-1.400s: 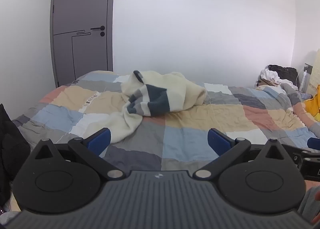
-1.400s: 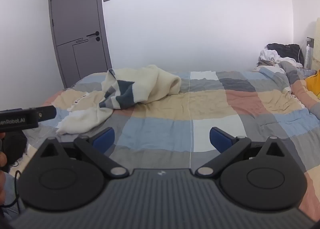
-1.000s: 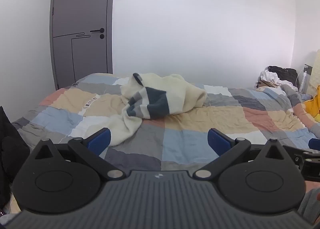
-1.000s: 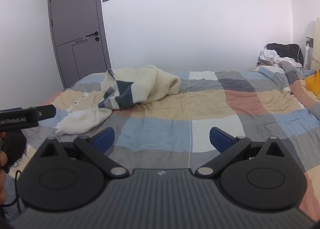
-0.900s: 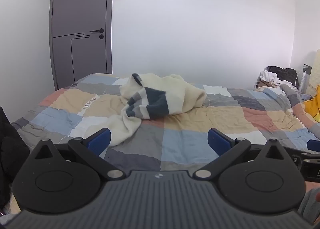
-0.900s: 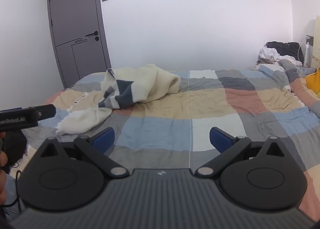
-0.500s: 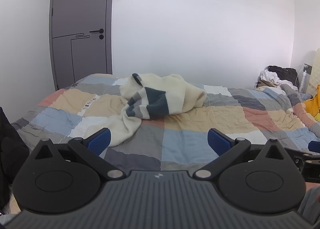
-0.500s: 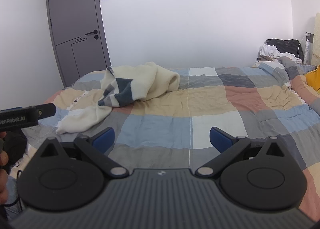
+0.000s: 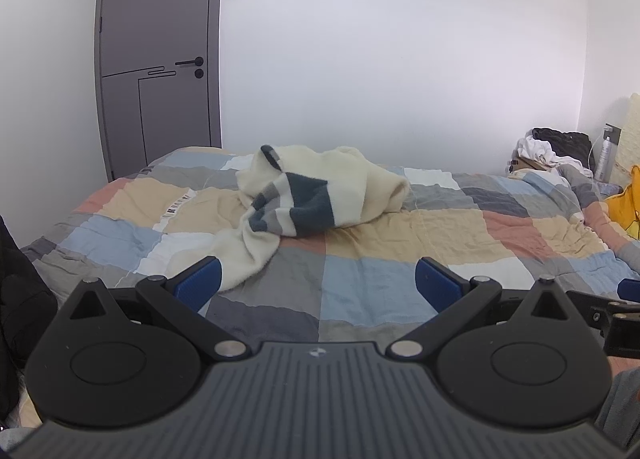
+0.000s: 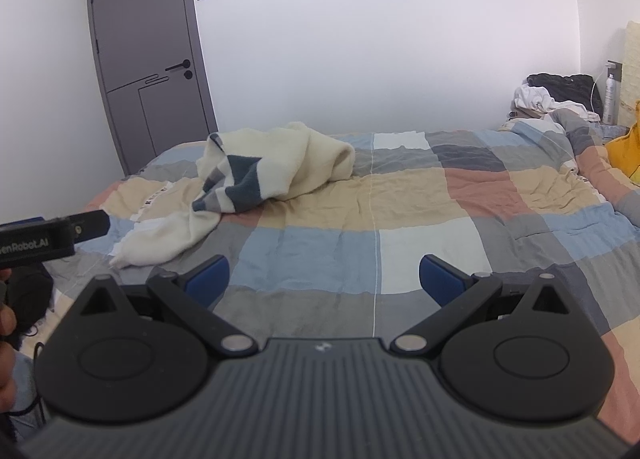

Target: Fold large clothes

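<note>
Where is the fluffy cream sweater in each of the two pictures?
Left wrist view: the sweater lies crumpled on the quilt, just left of the middle, past the open left tool.
Right wrist view: the sweater lies further to the left on the quilt, past the open right tool.
Shared landmark: the grey door, behind and to the left of the sweater in both views.

I hold my left gripper (image 9: 318,279) level with its jaws spread wide and nothing between the blue pads (image 9: 199,279). My right gripper (image 10: 324,277) sits the same way, wide apart and empty. They run side by side, the left one's nose showing at the left edge of the right wrist view.
</note>
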Available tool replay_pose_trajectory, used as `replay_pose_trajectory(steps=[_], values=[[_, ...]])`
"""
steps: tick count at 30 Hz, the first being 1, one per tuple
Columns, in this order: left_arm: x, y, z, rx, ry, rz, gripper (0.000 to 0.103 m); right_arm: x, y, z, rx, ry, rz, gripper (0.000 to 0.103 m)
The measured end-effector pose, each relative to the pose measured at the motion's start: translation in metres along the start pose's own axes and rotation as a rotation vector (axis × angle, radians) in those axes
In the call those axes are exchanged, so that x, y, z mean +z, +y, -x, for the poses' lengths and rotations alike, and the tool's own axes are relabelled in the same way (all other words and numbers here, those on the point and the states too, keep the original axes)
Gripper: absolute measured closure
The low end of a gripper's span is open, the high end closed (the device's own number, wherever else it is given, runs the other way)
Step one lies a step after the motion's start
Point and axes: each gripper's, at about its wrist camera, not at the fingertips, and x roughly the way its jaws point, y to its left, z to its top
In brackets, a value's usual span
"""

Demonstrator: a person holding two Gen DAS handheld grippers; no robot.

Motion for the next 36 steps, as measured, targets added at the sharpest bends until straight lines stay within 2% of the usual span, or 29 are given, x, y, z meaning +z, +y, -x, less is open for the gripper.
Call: replay_pose_trajectory(steps=[21,31,36], values=[[-0.006,-0.006,-0.001,-0.01,-0.002,-0.002,0.0,-0.003,-0.011,0.001,0.014,-0.02,-0.031,0.0],[-0.004,0.003,0.002,-0.01,-0.001,0.005,0.0,-0.002,-0.003,-0.001,0.063,-0.004,-0.021,0.0],[-0.003,0.005,0.002,-0.018,0.003,0.01,0.0,-0.001,-0.009,-0.004,0.052,0.011,-0.058,0.0]])
